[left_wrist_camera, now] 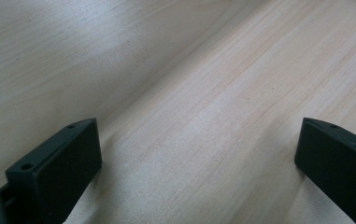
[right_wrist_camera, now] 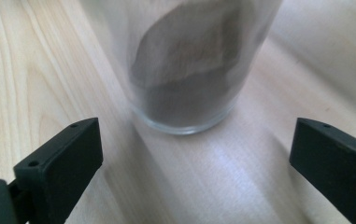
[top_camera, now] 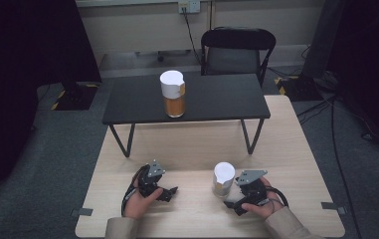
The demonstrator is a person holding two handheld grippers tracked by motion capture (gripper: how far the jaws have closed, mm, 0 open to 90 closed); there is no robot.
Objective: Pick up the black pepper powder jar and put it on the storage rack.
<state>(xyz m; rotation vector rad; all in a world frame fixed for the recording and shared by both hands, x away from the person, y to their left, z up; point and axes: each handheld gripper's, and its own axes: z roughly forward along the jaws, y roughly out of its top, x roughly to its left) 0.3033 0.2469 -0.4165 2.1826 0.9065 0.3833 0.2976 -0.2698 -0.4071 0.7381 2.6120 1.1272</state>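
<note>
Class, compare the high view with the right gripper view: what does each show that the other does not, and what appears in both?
High view alone: the black side table carrying a taller jar, a chair, and the left gripper. Right gripper view alone: the clear glass base of the near jar, seen close, with the right gripper jaws wide apart before it. Both: that jar and the light wooden table.

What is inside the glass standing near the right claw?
The glass holds a brownish fill in its lower part, with white paper covering its upper part and mouth. What lies beneath the paper is hidden. The right claw is open before it.
</note>
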